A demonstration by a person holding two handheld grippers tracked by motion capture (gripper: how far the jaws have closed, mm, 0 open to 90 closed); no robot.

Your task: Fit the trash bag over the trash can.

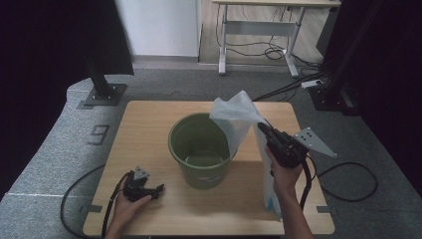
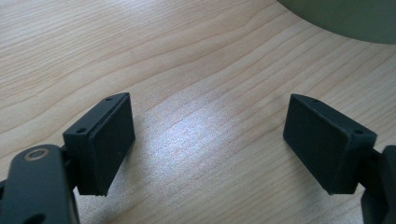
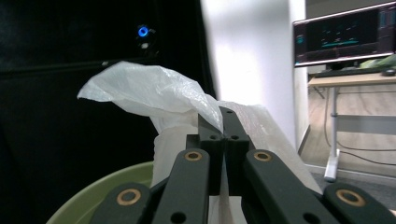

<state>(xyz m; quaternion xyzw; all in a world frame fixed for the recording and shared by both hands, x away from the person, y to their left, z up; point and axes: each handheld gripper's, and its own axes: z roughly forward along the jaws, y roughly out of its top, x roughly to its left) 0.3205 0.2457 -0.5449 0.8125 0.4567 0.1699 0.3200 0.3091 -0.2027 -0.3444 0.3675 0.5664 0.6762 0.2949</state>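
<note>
From above, a green bucket [image 1: 201, 149] stands mid-table [image 1: 149, 129]. The right gripper [image 1: 262, 128] holds a white plastic bag [image 1: 239, 117] raised beside the bucket's right rim. The left gripper [image 1: 158, 189] rests low near the table's front left.

Left gripper view: its jaws gape wide over bare wood.

Right gripper view: jaws pinch the bag [image 3: 154, 91] tight above the bucket rim [image 3: 93, 198].
</note>
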